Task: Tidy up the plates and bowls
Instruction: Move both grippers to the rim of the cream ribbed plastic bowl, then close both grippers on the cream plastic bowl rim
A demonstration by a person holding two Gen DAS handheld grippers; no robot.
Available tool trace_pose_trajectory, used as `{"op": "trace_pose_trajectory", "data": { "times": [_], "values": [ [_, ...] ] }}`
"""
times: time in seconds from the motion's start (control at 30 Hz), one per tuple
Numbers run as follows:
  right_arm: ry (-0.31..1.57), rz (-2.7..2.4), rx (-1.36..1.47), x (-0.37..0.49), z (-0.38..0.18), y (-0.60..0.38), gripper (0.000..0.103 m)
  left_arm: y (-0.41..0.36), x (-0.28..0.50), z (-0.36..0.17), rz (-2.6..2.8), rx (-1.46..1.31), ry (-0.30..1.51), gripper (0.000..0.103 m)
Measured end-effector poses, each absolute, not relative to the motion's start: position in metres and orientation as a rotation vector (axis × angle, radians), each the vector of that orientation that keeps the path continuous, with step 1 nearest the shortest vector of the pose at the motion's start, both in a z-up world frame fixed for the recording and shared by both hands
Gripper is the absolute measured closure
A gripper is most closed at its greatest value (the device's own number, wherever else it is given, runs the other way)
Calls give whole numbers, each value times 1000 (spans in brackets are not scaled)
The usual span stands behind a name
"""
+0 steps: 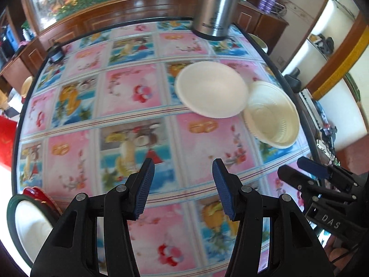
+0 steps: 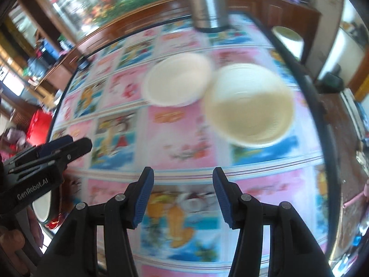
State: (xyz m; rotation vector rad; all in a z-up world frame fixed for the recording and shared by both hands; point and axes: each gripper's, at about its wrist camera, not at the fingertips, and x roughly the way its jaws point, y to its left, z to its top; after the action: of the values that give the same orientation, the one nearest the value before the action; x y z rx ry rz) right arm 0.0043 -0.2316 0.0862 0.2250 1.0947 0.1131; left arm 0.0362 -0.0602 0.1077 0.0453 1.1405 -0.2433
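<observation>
1. Plates and bowls first: a white plate (image 1: pixel 211 89) sat on the tabletop (image 1: pixel 129 97), toward the far right part of it, and a cream ribbed bowl (image 1: pixel 272 115) stood just beside it on the right, near the tabletop's right edge. Their rims looked like they touched or overlapped a bit, couldn't tell which through the blur.
2. My left gripper (image 1: pixel 183 189) hung over the tabletop well short of both, fingers spread apart with nothing between them, just the flowery pink-and-blue cloth showing through the gap.
3. Same deal with my right gripper (image 2: pixel 183 195): fingers released, nothing held. From the left wrist view it poked in at the lower right, beside the left one.
4. In the right wrist view the plate and bowl were pretty smeared, but the bowl was the nearer one, ahead and a bit right of the fingers.
5. Down at the near left corner there was another white dish with a dark green rim (image 1: pixel 27 226), with something red (image 1: pixel 39 195) tucked behind it. Couldn't make out what the red thing was.
6. A tall steel thermos (image 1: pixel 216 7) stood at the far edge of the tabletop, behind the plate, and a small dark jar (image 1: pixel 56 53) sat at the far left corner.
</observation>
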Motion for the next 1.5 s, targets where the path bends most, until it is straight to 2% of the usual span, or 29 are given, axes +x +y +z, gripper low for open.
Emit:
{"op": "trace_pose_trajectory", "data": {
  "times": [0.57,0.7,1.03,1.37,1.4,1.43,1.5],
  "values": [
    [1039,1,237,40,96,-341,44,-156,63,86,-317,58,1175,51],
    [1038,29,181,62,95,-350,39,-165,70,80,-311,42,1187,51],
    [1119,168,102,116,74,-358,39,-182,82,63,-294,-27,1218,51],
    [1174,256,72,135,53,-349,39,-198,89,46,-291,-38,1256,51],
    [1175,263,72,135,53,-349,44,-199,89,45,-291,-38,1259,51],
    [1184,272,73,136,51,-348,57,-200,91,43,-287,-37,1262,51],
    [1189,264,62,137,49,-348,71,-201,92,41,-288,-37,1265,51]
  ]
}}
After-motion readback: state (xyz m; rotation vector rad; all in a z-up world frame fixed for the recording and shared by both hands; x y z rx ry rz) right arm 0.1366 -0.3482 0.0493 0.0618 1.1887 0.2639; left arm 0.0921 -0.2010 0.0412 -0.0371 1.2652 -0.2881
